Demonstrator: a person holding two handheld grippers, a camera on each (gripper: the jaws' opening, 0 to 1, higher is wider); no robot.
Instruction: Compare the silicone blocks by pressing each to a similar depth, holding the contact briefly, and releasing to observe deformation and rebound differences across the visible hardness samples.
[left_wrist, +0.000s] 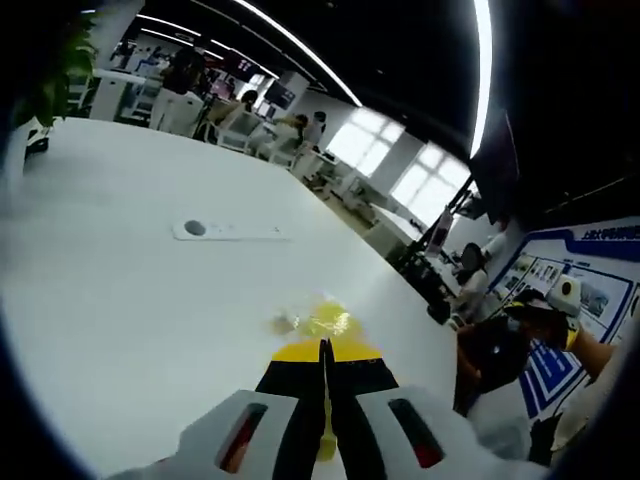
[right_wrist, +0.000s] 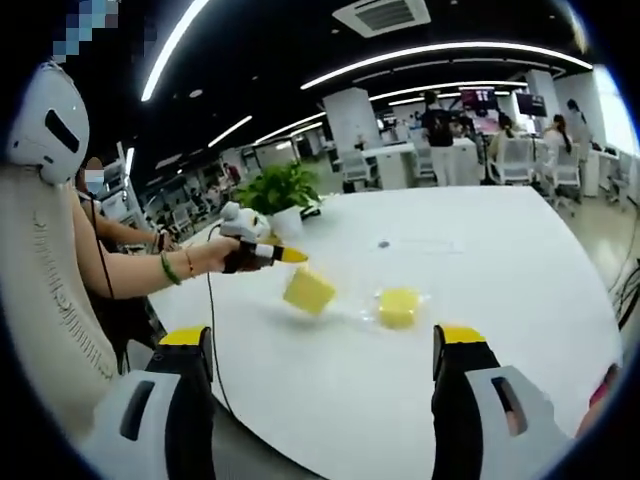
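Two yellow silicone blocks lie on the white table (right_wrist: 500, 300). One bare block (right_wrist: 308, 290) sits tilted, and a second block in clear wrap (right_wrist: 399, 306) lies to its right. A hand holds my left gripper (right_wrist: 292, 257) shut, its yellow tip right at the tilted block's upper edge; I cannot tell if it touches. In the left gripper view the shut left gripper (left_wrist: 323, 352) points at the wrapped block (left_wrist: 325, 320), and a yellow sliver shows between the jaws lower down. My right gripper (right_wrist: 322, 345) hangs back from both blocks, wide open and holding nothing.
A flat white strip with a grey dot (left_wrist: 225, 230) lies farther across the table. A potted plant (right_wrist: 280, 190) stands at the table's far corner. A person's arm (left_wrist: 590, 350) shows beyond the table edge. A white chair (right_wrist: 40, 270) is at the left. Desks and people fill the background.
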